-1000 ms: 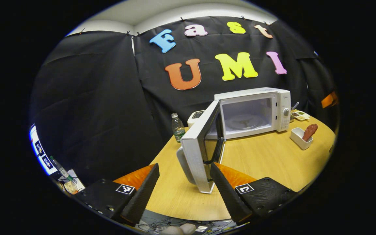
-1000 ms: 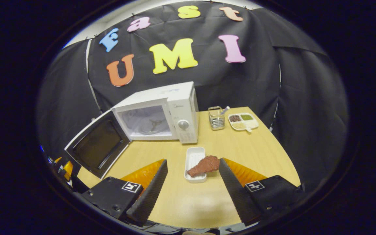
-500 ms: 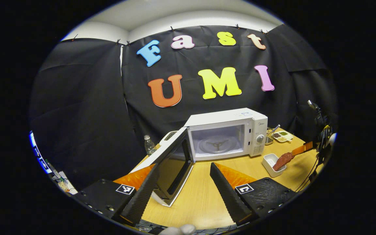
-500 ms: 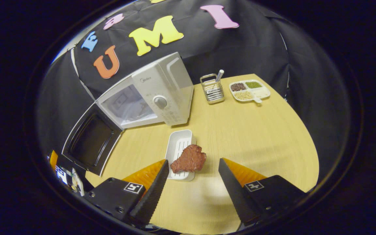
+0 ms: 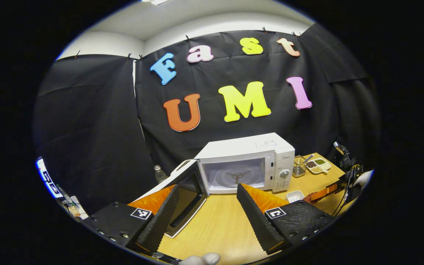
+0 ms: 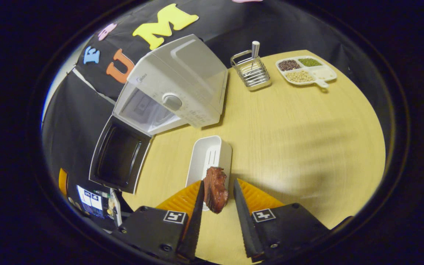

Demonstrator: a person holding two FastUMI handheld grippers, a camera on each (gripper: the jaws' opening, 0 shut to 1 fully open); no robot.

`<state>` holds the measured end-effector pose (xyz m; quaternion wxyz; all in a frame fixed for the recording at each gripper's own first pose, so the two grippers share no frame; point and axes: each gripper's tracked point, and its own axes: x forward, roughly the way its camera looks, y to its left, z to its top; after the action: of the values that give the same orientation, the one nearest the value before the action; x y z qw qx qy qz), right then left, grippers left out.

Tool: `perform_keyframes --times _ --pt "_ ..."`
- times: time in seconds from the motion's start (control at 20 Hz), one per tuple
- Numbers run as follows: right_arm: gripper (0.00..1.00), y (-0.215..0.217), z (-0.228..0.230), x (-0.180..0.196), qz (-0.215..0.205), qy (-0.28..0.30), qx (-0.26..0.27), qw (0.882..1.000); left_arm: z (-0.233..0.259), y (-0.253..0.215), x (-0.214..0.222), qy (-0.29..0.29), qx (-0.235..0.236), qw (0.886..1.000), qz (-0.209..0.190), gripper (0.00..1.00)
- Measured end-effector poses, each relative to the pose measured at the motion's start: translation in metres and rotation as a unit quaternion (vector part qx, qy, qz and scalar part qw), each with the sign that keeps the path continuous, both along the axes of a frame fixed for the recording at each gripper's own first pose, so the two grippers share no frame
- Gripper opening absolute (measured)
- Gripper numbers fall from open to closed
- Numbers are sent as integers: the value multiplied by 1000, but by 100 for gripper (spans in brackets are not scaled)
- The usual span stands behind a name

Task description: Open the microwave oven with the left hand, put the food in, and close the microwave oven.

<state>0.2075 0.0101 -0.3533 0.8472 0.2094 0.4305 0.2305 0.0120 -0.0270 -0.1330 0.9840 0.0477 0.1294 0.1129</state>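
Note:
The white microwave stands on the wooden table with its door swung wide open to the left and its glass turntable bare. My left gripper is open and holds nothing, drawn back from the door. In the right gripper view, the reddish-brown piece of meat stands on edge over the near end of the white tray. My right gripper is shut on it, a finger at each side. The left gripper view shows the right gripper at the far right beside the tray.
A wire utensil holder and a divided dish of beans sit at the back right of the table. A plastic bottle stands left of the microwave. The open door juts out over the table's left side.
My left gripper has pulled back and up from the opened door. My right gripper came down over the tray and its fingers closed from wide apart onto the meat.

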Motion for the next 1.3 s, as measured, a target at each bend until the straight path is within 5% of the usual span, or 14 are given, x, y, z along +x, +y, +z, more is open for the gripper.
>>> perform_keyframes --times 0.15,0.25,0.3,0.5,0.55,0.6,0.75,1.0,1.3 --pt "33 4 3 1 10 18 20 1000 3 -4 -5 3 7 1000 23 96" --pt "12 6 6 2 18 19 25 999 3 -3 -9 7 13 999 35 96" --pt "21 8 9 -1 24 18 28 999 3 -2 -12 8 15 999 39 96" --pt "17 11 26 -3 42 -13 17 999 2 5 -20 13 21 999 47 96" --pt "7 12 34 -5 46 -19 19 999 -1 6 -20 13 20 999 48 96" --pt "16 14 43 -6 46 -28 19 998 -2 8 -21 12 17 999 48 96" --pt "16 23 79 -9 43 -63 26 997 -3 19 -23 8 8 999 41 96" --pt "16 66 145 -18 6 -121 56 991 -6 39 -22 -2 -6 1000 1 96" --pt "16 146 175 -4 -100 -177 108 973 -19 83 -24 3 -16 998 -55 96"
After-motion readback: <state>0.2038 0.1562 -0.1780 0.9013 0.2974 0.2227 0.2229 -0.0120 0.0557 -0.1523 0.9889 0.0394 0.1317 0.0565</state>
